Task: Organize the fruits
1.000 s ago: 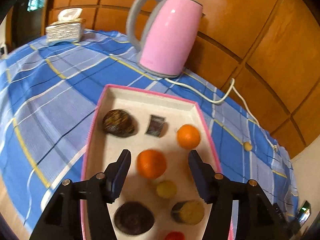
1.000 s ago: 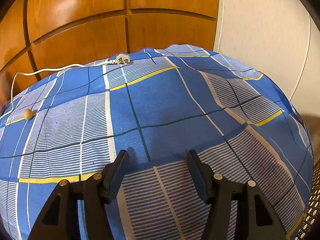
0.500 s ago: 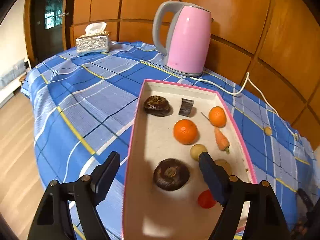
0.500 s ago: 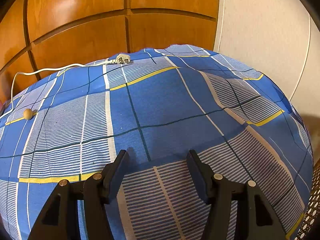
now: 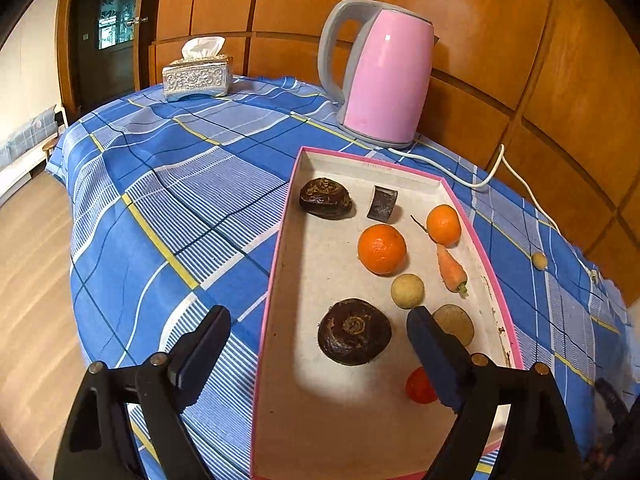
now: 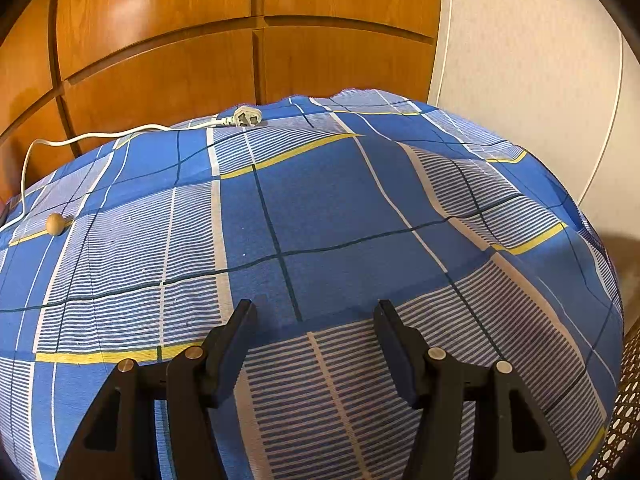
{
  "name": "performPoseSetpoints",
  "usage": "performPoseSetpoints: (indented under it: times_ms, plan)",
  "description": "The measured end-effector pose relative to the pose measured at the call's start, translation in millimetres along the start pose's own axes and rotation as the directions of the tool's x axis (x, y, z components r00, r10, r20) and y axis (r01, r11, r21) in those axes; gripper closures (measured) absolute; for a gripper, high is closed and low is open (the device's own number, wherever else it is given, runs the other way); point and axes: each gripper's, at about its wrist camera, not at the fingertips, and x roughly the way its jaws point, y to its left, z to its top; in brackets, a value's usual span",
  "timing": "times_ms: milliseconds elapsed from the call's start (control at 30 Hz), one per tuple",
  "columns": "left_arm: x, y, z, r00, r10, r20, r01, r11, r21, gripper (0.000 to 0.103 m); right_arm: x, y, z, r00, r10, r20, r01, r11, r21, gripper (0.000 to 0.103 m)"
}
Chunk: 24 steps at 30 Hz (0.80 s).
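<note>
A pink-rimmed tray (image 5: 276, 248) lies on the blue plaid cloth. In it are two oranges (image 5: 382, 249) (image 5: 443, 224), a small carrot (image 5: 451, 269), a pale round fruit (image 5: 407, 290), a tan fruit (image 5: 454, 324), a red fruit (image 5: 420, 386), two dark brown round items (image 5: 354, 332) (image 5: 325, 198) and a dark piece (image 5: 382, 208). My left gripper (image 5: 318, 328) is open and empty, raised above the tray's near end. A small tan fruit (image 5: 539, 260) lies on the cloth outside the tray; it also shows in the right wrist view (image 6: 55, 224). My right gripper (image 6: 314, 322) is open and empty over bare cloth.
A pink kettle (image 5: 384, 80) stands behind the tray, its white cord (image 5: 500, 168) running right to a plug (image 6: 246, 117). A silver tissue box (image 5: 197, 76) sits at the far left. Wood panelling backs the table; the floor drops off at left.
My left gripper has pulled back and up from the tray and opened wider; more of the tray shows. The right gripper has not moved.
</note>
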Motion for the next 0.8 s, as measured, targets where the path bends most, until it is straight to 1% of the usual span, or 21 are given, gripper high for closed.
performPoseSetpoints:
  times_ms: [233,467,633,800]
  plan:
    - [-2,5,0,1.0,0.02,0.007,-0.02,1.0,-0.022,0.01,1,0,1,1.0,-0.002,-0.001,0.002,1.0,-0.005,0.041]
    - [-7,10,-2,0.999,0.044,0.032,-0.041,0.997,-0.067,0.007,1,0,1,1.0,-0.006,-0.002,0.006,1.0,-0.009,0.041]
    - [-3,11,-5,0.999,0.048,0.014,-0.047,0.996,-0.074,0.005,1,-1,1,1.0,-0.007,-0.003,0.007,1.0,-0.011,0.041]
    - [3,8,-9,0.999,0.044,-0.014,-0.044,0.997,-0.062,0.004,1,-1,2,1.0,-0.008,-0.006,0.008,1.0,-0.013,0.041]
